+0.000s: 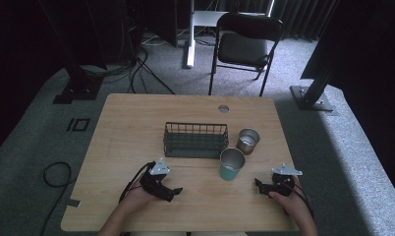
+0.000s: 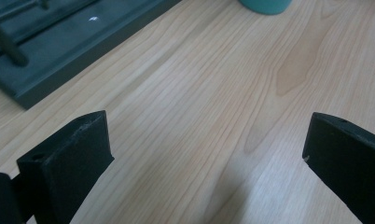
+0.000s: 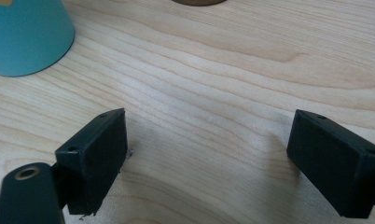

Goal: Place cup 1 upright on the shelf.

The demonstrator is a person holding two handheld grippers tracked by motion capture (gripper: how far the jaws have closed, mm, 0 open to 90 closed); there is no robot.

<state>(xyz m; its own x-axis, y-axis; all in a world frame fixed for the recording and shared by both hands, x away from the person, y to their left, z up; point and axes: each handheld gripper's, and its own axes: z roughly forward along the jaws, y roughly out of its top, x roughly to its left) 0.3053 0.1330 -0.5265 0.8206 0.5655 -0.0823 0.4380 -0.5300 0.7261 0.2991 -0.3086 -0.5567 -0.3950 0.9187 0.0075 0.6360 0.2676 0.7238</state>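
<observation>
A teal cup [image 1: 232, 164] stands upright near the middle of the wooden table [image 1: 131, 123], and a bronze metal cup [image 1: 247, 141] stands just behind it to the right. A dark green wire basket [image 1: 196, 139] sits left of the bronze cup. My left gripper [image 1: 173, 192] rests low over the table near the front, left of the teal cup, jaws wide apart with bare wood between them [image 2: 209, 140]. My right gripper [image 1: 258, 184] hovers right of the teal cup [image 3: 24, 37], open and holding nothing [image 3: 209, 140].
A round grommet hole [image 1: 223, 108] lies near the table's far edge. A black folding chair [image 1: 244, 46] stands beyond the table, with dark stand bases [image 1: 313, 98] and cables [image 1: 55, 174] on the carpet around it.
</observation>
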